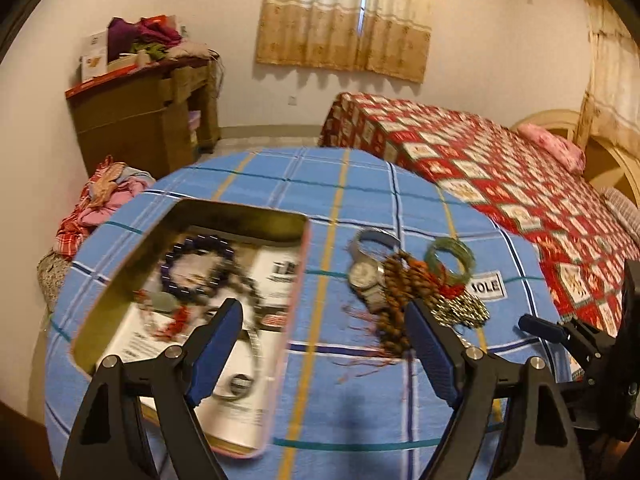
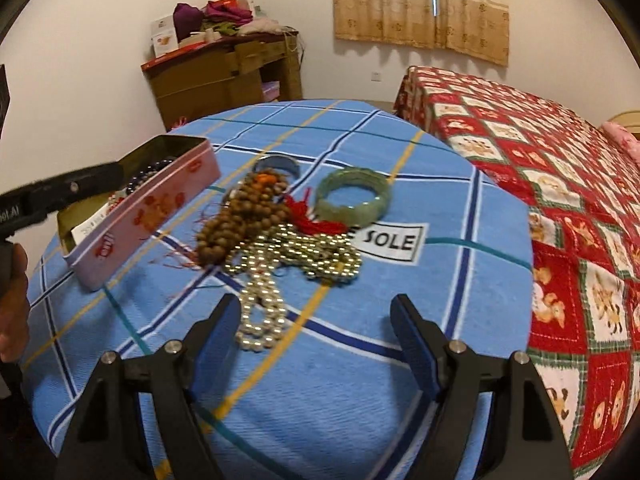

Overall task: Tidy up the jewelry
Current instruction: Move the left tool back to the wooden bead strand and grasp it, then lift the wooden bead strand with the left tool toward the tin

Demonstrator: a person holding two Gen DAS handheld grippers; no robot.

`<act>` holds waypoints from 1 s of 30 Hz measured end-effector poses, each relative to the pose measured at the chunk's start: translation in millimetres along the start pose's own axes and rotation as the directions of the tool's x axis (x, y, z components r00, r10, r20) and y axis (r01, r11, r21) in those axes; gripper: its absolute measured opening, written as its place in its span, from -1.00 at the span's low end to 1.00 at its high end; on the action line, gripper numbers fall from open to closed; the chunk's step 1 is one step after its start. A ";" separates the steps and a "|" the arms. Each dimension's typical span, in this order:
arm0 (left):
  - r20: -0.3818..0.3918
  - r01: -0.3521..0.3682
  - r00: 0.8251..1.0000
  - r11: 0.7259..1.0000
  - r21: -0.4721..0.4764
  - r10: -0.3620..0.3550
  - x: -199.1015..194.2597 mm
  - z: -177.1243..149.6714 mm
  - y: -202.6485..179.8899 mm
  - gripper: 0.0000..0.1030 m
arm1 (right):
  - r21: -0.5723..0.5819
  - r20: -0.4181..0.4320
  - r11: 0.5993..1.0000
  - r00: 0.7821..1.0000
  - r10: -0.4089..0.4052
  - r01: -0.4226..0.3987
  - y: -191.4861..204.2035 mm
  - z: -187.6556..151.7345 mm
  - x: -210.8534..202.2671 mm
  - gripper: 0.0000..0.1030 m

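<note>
An open pink tin (image 1: 296,304) (image 2: 152,208) lies on the blue checked cloth (image 1: 340,400). Inside it are a dark purple bead bracelet (image 1: 196,264), a red-tasselled pendant and a metal watch (image 1: 240,380). To its right lie a silver wristwatch (image 1: 366,276), a brown bead string (image 2: 240,216), a pearl necklace (image 2: 264,312), a gold bead chain (image 2: 320,256) and a green jade bangle (image 2: 352,196) (image 1: 450,254). My left gripper (image 1: 324,324) is open and empty above the tin's right edge. My right gripper (image 2: 316,320) is open and empty, low over the pearls; it also shows in the left wrist view (image 1: 540,328).
The round table (image 2: 280,420) stands beside a bed with a red patterned quilt (image 2: 540,168). A "SOLE" label (image 2: 390,242) is sewn on the cloth. A cardboard shelf with clothes (image 1: 144,112) stands by the far wall. A pile of clothes (image 1: 104,204) lies left of the table.
</note>
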State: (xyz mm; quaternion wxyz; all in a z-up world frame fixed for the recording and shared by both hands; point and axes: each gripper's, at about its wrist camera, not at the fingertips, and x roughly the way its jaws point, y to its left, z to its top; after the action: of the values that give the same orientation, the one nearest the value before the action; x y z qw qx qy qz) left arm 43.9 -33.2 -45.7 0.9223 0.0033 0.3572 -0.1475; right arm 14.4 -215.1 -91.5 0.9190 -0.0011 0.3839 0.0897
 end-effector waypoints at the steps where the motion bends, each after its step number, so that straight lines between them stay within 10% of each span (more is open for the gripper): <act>1: -0.010 0.006 1.000 1.000 0.008 -0.006 3.1 -0.9 -4.5 0.41 | 0.001 0.004 1.000 1.000 0.000 0.000 -0.8 -0.3 0.2 0.55; 10: -0.108 0.077 0.992 0.996 0.042 -0.072 35.2 -9.2 -36.2 0.06 | 0.021 0.027 1.000 1.000 -0.001 0.001 -12.6 -9.6 0.2 0.55; 16: -0.169 0.145 0.976 0.988 0.049 -0.135 50.6 -15.4 -44.3 -0.87 | 0.014 0.034 1.000 0.999 -0.004 0.003 -11.6 -11.3 0.0 0.55; 30: 0.131 0.140 0.982 0.990 0.004 -0.139 -50.1 27.3 1.8 -0.88 | -0.009 0.048 0.999 0.998 -0.033 0.034 -5.7 -15.0 0.1 0.55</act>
State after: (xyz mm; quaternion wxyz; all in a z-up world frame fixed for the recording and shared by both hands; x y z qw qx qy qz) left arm 27.2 -21.0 7.5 0.9311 -0.0339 0.2958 -0.2106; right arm 4.9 -221.7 -102.5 0.9292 -0.0100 0.3614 0.0761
